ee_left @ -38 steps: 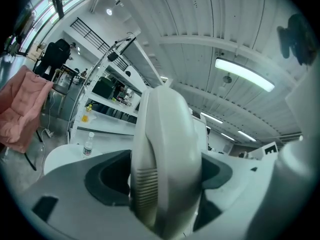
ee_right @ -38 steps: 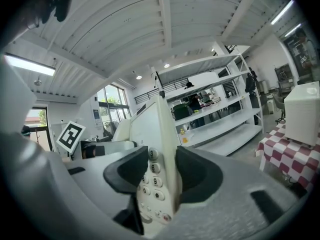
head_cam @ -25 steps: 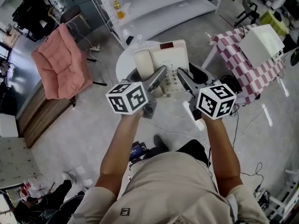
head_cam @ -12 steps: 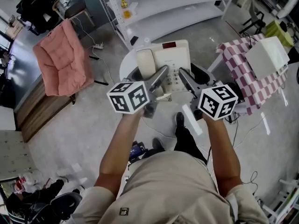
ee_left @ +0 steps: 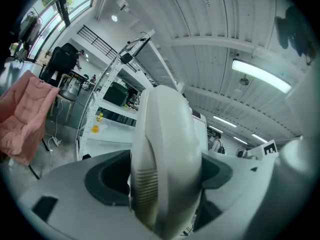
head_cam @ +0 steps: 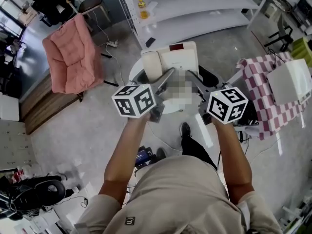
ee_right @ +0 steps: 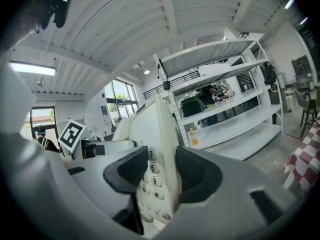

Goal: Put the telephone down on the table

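A white desk telephone (head_cam: 178,57) with its handset (head_cam: 152,65) on the left side is held between my two grippers, over a small round white table (head_cam: 170,107). My left gripper (head_cam: 168,74) is shut on the handset side; in the left gripper view the handset (ee_left: 165,154) fills the gap between the jaws. My right gripper (head_cam: 191,77) is shut on the keypad side, and in the right gripper view the number keys (ee_right: 152,179) sit between the dark pads. Whether the telephone touches the table is hidden.
A pink armchair (head_cam: 73,52) stands on the floor at the left. White shelving (head_cam: 195,4) runs along the far side. A table with a checked cloth (head_cam: 265,104) carries a white box (head_cam: 292,79) at the right. Cables lie on the floor.
The floor and furniture have slid across the head view as the person moves. Both grippers keep their hold on the telephone, which stays between them.
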Demonstrator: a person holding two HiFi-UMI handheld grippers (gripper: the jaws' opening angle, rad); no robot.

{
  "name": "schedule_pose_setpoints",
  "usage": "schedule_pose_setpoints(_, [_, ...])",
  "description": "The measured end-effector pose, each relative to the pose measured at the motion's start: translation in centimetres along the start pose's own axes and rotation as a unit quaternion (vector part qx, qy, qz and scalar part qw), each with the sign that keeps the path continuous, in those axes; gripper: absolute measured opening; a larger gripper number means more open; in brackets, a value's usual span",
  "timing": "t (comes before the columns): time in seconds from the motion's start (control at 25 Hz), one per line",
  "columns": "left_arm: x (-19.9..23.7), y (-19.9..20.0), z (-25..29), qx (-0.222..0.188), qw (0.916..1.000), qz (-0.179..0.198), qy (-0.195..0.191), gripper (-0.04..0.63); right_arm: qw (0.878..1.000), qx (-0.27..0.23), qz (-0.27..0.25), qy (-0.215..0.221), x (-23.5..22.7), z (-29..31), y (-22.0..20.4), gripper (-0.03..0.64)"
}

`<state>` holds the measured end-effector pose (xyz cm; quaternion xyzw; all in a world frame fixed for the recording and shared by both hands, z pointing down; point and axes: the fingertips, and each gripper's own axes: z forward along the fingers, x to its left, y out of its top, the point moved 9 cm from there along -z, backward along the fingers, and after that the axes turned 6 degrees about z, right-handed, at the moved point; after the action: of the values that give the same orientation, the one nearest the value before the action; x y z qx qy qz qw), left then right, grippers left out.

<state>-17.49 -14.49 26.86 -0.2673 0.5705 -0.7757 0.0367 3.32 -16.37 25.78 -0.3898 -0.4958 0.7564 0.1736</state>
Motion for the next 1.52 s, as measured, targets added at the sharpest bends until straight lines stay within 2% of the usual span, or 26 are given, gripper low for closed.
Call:
schedule_pose_setpoints(0.36, [1.1,-0.6,6.2,0.014,0.9998,-0.014,0.006,0.377,1.0,0.018,0.008,-0.002,-5.8,2.5,1.1,0.164])
schedule_pose_setpoints(1.12, [5.4,-5.4,15.3,0.094,0.995,-0.032,0.004,0.377,0.995,0.054,0.076,-0.029,-15.0,7.0,-3.2,0.163])
schedule_pose_setpoints(1.52, [6.8,-9.8,20.2,0.139,0.989,-0.051,0.011,0.377,0.989,0.077,0.116,-0.042,-20.7,8.3,-6.7,0.163])
